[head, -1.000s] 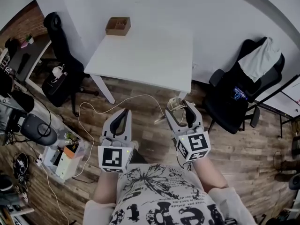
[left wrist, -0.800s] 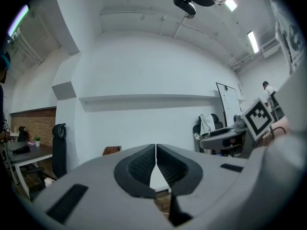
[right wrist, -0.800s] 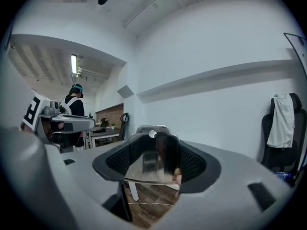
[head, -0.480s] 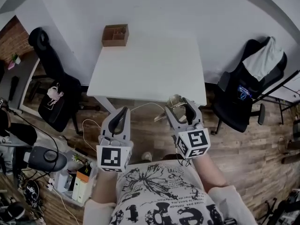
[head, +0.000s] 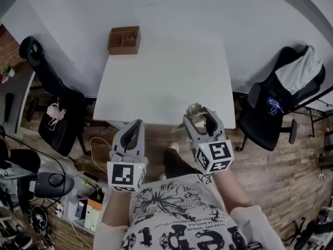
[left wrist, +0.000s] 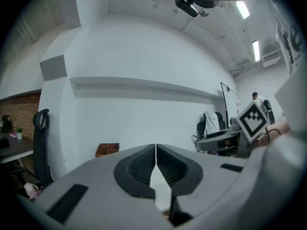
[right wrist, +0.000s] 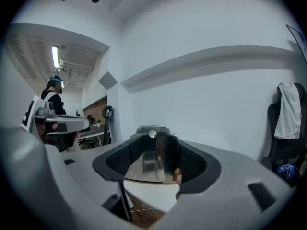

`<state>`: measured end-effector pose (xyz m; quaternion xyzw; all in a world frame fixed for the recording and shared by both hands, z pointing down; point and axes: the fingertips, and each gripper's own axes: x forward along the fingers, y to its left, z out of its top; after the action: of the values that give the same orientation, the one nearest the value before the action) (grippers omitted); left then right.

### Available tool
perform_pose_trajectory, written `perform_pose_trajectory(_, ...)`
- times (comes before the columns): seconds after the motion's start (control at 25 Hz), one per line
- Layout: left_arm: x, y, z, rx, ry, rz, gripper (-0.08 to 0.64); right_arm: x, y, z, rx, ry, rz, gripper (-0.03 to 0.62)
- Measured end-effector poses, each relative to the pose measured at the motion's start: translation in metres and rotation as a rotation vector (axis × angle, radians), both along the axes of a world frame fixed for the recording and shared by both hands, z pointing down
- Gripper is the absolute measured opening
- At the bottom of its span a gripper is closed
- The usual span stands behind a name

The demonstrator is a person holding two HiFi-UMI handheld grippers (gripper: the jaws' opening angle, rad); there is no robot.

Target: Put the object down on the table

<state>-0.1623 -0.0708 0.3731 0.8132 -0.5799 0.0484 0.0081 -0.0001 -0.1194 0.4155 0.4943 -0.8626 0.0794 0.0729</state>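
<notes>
Right tool (right wrist: 156, 146): clamped on shiny rounded metal object (right wrist: 151, 161). Left tool (left wrist: 156, 150): ribbed pads (left wrist: 136, 169) pressed together. White rectangular table (head: 161, 82), wooden compartmented box (head: 124, 40): shown whole in head view only.

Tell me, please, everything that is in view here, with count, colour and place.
table: one, white, centre, against the wall
box: one, brown, on the table's far left corner
left chair: one, black, left of the table
right chair: one, black, right of the table
cloth: one, white, draped over the right chair's back
floor: brown wood, round the table
metal object: one, shiny silver, between the right gripper's jaws
left gripper: one, grey, jaws together, empty, before the table's near edge
right gripper: one, grey, closed on the metal object
</notes>
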Motion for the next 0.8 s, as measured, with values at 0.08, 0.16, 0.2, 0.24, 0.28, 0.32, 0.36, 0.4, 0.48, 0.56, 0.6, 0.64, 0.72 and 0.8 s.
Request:
perform_pose_trajectory(0.08,0.002,-0.029,-0.003,0.001,-0.004,0.006,0.012,0.002,-0.029,0.003,-0.012,-0.003,0.006,0.281)
perform_pose_trajectory(0.16,0.005,-0.061,-0.006,-0.004,-0.007,0.011,0.012,0.005,-0.060,0.004,-0.020,-0.004,0.015,0.281)
perform_pose_trajectory(0.2,0.005,-0.077,-0.007,-0.006,-0.007,0.011,0.012,0.006,-0.076,0.005,-0.023,-0.004,0.017,0.281)
perform_pose_trajectory(0.24,0.006,-0.093,-0.009,-0.008,-0.005,0.009,0.012,0.007,-0.092,0.005,-0.026,-0.003,0.018,0.281)
perform_pose_trajectory(0.28,0.007,-0.108,-0.011,-0.009,-0.002,0.006,0.012,0.008,-0.107,0.006,-0.028,-0.001,0.018,0.281)
perform_pose_trajectory(0.32,0.009,-0.122,-0.011,-0.006,0.000,0.007,0.012,0.010,-0.120,0.007,-0.030,0.001,0.018,0.281)
perform_pose_trajectory(0.36,0.011,-0.134,-0.010,-0.002,0.000,0.012,0.012,0.012,-0.133,0.008,-0.033,0.003,0.019,0.281)
perform_pose_trajectory(0.4,0.014,-0.145,-0.006,0.001,-0.002,0.019,0.012,0.013,-0.145,0.010,-0.039,0.005,0.020,0.281)
perform_pose_trajectory(0.48,0.018,-0.163,-0.003,-0.003,-0.006,0.027,0.012,0.014,-0.163,0.017,-0.057,0.010,0.019,0.281)
perform_pose_trajectory(0.56,0.020,-0.180,-0.001,-0.014,-0.002,0.032,0.012,0.013,-0.177,0.025,-0.078,0.018,0.014,0.281)
perform_pose_trajectory(0.6,0.021,-0.188,0.002,-0.016,0.004,0.041,0.012,0.012,-0.184,0.030,-0.088,0.023,0.012,0.281)
perform_pose_trajectory(0.64,0.022,-0.195,0.007,-0.017,0.013,0.054,0.012,0.010,-0.191,0.035,-0.097,0.029,0.010,0.281)
perform_pose_trajectory(0.72,0.020,-0.208,0.012,-0.025,0.032,0.070,0.012,0.006,-0.204,0.046,-0.118,0.042,0.010,0.281)
perform_pose_trajectory(0.8,0.015,-0.217,0.014,-0.034,0.036,0.075,0.012,0.002,-0.213,0.060,-0.147,0.058,0.016,0.281)
